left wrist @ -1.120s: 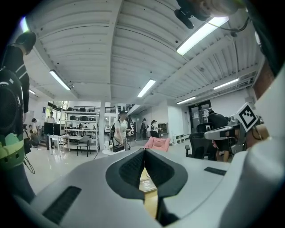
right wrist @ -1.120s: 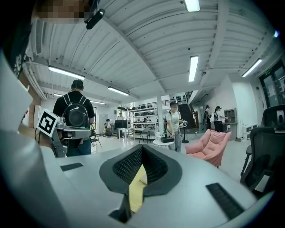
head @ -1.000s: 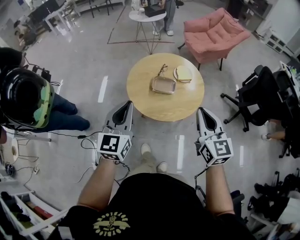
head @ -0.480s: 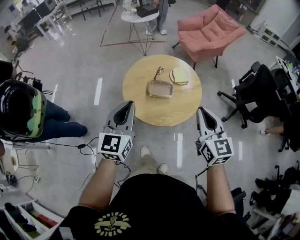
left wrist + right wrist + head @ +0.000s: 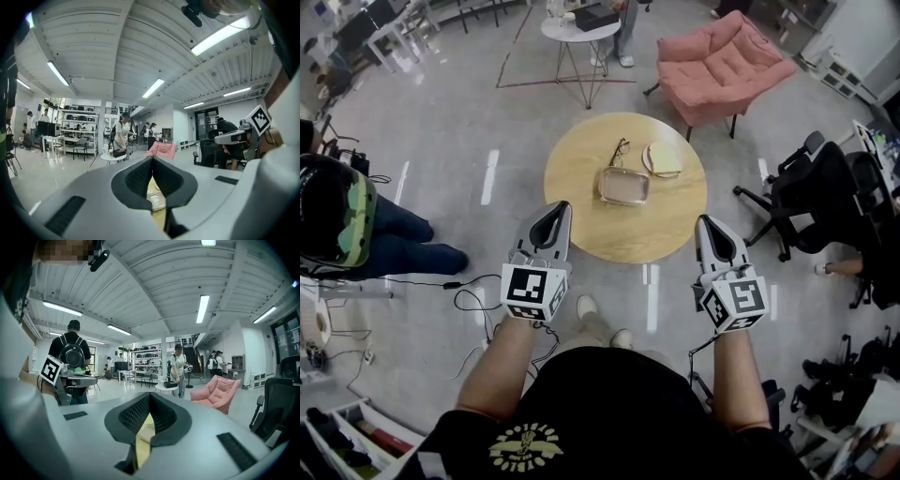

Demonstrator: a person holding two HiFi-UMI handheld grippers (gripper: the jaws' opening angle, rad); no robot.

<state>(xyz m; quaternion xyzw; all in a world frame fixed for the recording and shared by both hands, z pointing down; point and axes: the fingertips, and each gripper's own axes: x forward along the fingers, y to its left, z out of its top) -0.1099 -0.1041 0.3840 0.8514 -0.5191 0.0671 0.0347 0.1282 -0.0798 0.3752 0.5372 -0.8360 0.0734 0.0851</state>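
Note:
A round wooden table [image 5: 581, 202] stands on the grey floor ahead of me. On it lie a pair of glasses [image 5: 619, 151], a shallow metal tray [image 5: 623, 186] and a round cream dish [image 5: 663, 158]. My left gripper [image 5: 552, 210] [image 5: 152, 162] is shut and holds nothing, hanging over the table's near left edge. My right gripper [image 5: 710, 225] [image 5: 149, 399] is shut too, empty, just off the table's near right edge. Below each pair of closed jaws a strip of the table top [image 5: 159, 216] [image 5: 139, 448] shows.
A pink armchair [image 5: 727, 58] and a small white side table [image 5: 585, 28] stand beyond the round table. A person with a black backpack [image 5: 333, 211] is at the left, with cables [image 5: 469, 300] on the floor. Black office chairs [image 5: 825, 187] are at the right.
The view has drifted a little toward the table. The person with the backpack has slid toward the left edge. Both grippers stay shut in the same pose.

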